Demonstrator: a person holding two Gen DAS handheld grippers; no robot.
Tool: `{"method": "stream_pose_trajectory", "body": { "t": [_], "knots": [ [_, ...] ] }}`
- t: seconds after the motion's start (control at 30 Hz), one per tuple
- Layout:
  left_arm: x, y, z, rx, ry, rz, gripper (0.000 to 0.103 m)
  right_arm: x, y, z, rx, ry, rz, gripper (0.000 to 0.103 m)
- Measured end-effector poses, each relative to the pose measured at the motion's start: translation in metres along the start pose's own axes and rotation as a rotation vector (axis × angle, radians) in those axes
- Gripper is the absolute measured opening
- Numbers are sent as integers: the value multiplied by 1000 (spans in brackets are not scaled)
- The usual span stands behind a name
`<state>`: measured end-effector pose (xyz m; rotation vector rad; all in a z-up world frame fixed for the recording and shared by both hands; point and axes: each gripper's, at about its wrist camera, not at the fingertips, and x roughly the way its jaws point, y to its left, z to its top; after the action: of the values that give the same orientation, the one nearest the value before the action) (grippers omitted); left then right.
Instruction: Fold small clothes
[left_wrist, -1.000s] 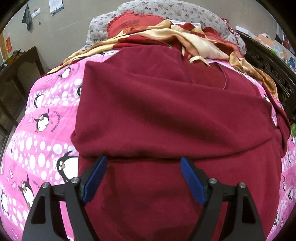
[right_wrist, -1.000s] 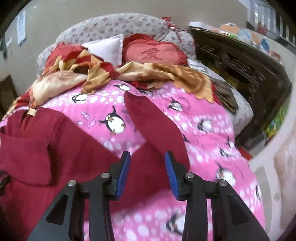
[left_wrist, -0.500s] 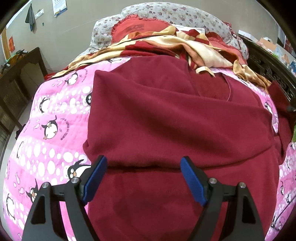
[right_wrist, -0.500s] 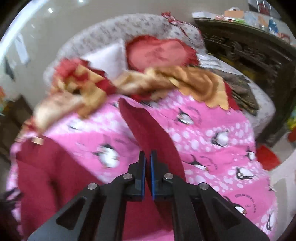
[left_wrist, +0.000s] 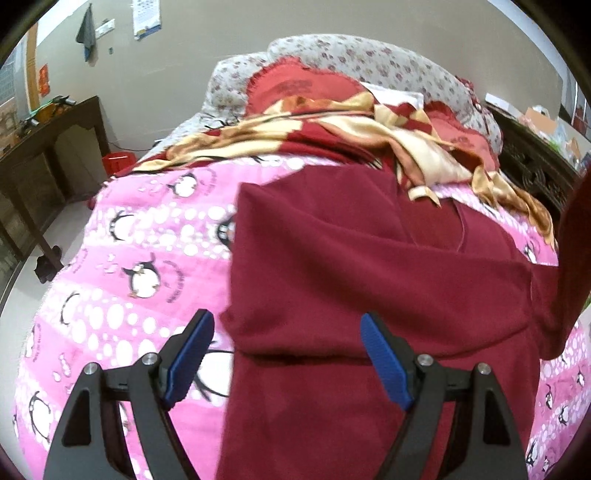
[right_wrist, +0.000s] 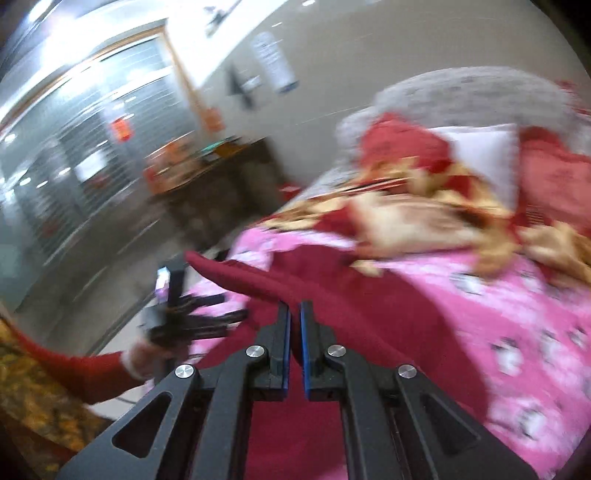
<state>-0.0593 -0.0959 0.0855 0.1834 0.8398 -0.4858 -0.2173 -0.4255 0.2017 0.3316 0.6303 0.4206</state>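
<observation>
The maroon fleece top (left_wrist: 369, 280) is lying on the bed, spread over a pink penguin blanket (left_wrist: 147, 258), with one side already folded in across the body. The left tool (left_wrist: 288, 362) hovers above the near part of it with its blue pads wide apart and nothing between them. The right tool (right_wrist: 294, 343) is pinched closed on a maroon sleeve (right_wrist: 258, 280) that lifts off the blanket, though that view is pretty blurry.
</observation>
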Motion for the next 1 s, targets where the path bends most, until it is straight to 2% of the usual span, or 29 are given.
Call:
{"method": "stream_pose_trajectory", "body": {
  "t": [0.1,0.2,0.27,0.33,0.37,0.4,0.43,0.47,0.53,0.63,0.7,0.83,0.87,0.9,0.97,1.0],
  "knots": [
    [-7,17,1,-29,-15,15,85,59,19,8,-25,114,88,16],
    [-12,36,0,-56,-22,40,85,130,25,5,-33,260,106,16],
    [-12,46,-2,-65,-16,52,85,179,20,0,-34,338,51,16],
    [-10,52,-2,-70,-6,64,85,213,5,-2,-8,373,-26,19],
    [-9,55,-2,-74,-3,64,85,234,-9,-5,14,387,-121,25],
    [-9,57,-2,-78,-1,57,85,243,-19,-6,46,392,-171,30],
    [-9,57,-1,-80,-1,46,85,249,-29,-7,91,388,-226,40],
    [-8,56,0,-79,-4,36,85,245,-35,-8,125,367,-249,42],
    [-3,51,3,-67,-6,17,85,228,-41,-8,181,298,-224,45],
    [8,35,8,-39,2,-23,85,174,-43,-14,212,171,-240,48],
    [22,19,11,-10,28,-52,85,142,-44,-23,219,120,-261,49],
    [48,-6,14,17,62,-83,84,83,-55,-51,245,64,-387,53],
    [54,-13,14,27,76,-87,75,65,-60,-64,254,58,-437,53],
    [57,-17,15,36,82,-99,52,55,-63,-71,266,54,-468,53],
    [60,-29,16,63,100,-126,18,35,-74,-86,315,60,-524,53],
    [57,-33,18,75,94,-127,16,29,-80,-90,339,65,-538,53]
  ]
}}
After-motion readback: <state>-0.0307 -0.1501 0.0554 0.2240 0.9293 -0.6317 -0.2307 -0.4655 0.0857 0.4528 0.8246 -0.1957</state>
